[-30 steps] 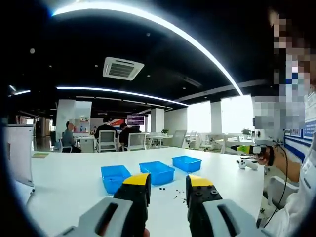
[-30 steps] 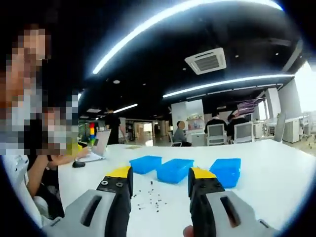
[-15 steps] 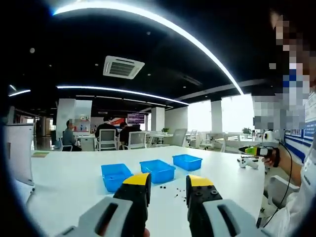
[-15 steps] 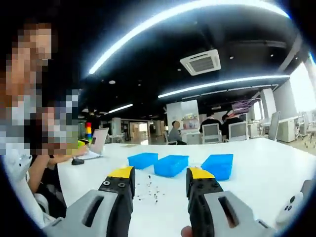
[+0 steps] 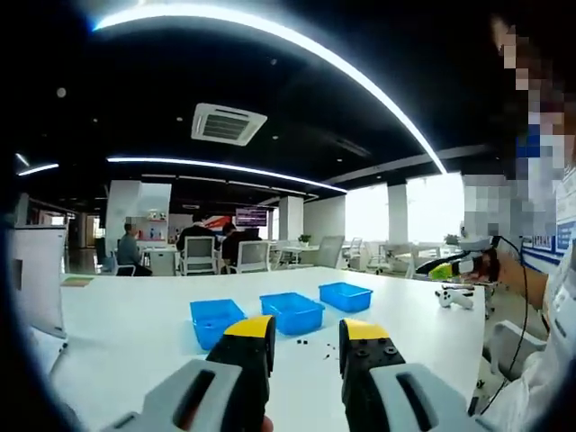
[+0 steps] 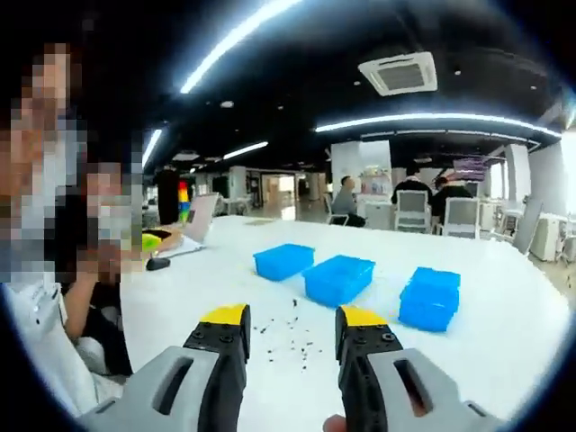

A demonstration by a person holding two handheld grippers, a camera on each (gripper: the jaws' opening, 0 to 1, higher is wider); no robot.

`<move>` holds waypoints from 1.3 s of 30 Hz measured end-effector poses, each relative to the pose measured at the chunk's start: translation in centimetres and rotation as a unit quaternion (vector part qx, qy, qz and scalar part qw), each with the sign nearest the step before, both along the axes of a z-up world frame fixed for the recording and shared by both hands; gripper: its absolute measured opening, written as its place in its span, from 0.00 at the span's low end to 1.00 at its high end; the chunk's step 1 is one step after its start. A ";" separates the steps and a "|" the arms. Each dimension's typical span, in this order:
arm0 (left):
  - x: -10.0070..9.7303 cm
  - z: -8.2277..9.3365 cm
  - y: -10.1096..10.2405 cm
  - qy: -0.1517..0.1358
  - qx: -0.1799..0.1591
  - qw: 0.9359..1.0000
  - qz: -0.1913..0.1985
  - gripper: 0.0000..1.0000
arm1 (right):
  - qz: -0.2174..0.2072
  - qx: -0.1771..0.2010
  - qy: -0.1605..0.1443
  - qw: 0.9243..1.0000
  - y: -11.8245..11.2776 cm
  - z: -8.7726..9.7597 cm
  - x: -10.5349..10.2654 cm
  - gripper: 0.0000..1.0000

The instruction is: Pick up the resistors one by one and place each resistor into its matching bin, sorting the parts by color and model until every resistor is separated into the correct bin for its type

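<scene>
Looking along my left gripper [image 5: 307, 335], I see its jaws parted and empty above the white table [image 5: 126, 324], with three blue bins [image 5: 293, 310] in a row beyond the tips and a few resistors [image 5: 301, 341] scattered just in front of them. This view also catches a white game controller [image 5: 454, 298] far off to the right. My right gripper [image 6: 292, 326] is likewise released, holding nothing. Its view gives me the resistor scatter [image 6: 292, 337] more plainly, lying between the jaw tips and nearer than the bins [image 6: 339, 278], plus a laptop [image 6: 200, 220] at the far left.
</scene>
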State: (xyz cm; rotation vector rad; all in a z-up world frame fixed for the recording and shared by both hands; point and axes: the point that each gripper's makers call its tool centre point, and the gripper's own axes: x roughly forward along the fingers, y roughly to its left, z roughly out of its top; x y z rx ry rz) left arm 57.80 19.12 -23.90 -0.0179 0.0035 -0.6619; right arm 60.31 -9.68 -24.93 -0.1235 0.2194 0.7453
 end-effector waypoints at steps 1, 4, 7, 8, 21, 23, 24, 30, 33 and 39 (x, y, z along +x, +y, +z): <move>0.0 0.0 0.1 0.000 -0.001 1.000 0.001 0.31 | 0.011 -0.021 0.014 1.000 0.8 -0.6 0.5 0.39; 0.2 0.1 0.5 0.001 -0.003 1.000 0.003 0.30 | 0.050 -0.063 0.049 0.996 3.4 -2.1 2.4 0.38; 0.2 0.0 0.6 0.002 -0.005 1.000 0.004 0.30 | 0.087 -0.119 0.052 0.988 6.0 -3.2 4.7 0.37; 0.3 0.0 0.6 0.002 -0.004 1.000 0.003 0.31 | 0.092 -0.134 0.055 0.985 6.8 -3.5 5.5 0.36; 0.3 0.5 1.0 -0.002 -0.014 1.000 0.003 0.30 | 0.122 -0.209 0.164 0.956 12.7 -11.0 13.7 0.28; 0.3 0.5 1.0 -0.001 -0.015 1.000 0.002 0.30 | 0.121 -0.212 0.177 0.953 12.9 -11.9 14.2 0.27; 0.3 0.5 0.9 -0.001 -0.015 1.000 0.001 0.30 | 0.120 -0.213 0.187 0.951 13.1 -12.6 14.7 0.26; 0.3 0.5 1.0 0.000 -0.018 1.000 0.003 0.30 | 0.112 -0.238 0.197 0.944 12.9 -14.6 15.4 0.26; 0.3 0.4 1.1 0.000 -0.016 1.000 0.006 0.30 | 0.107 -0.251 0.177 0.946 12.9 -14.6 15.2 0.26; 0.4 0.3 1.4 0.001 -0.019 1.000 0.005 0.30 | 0.092 -0.237 0.184 0.949 13.2 -15.4 16.1 0.20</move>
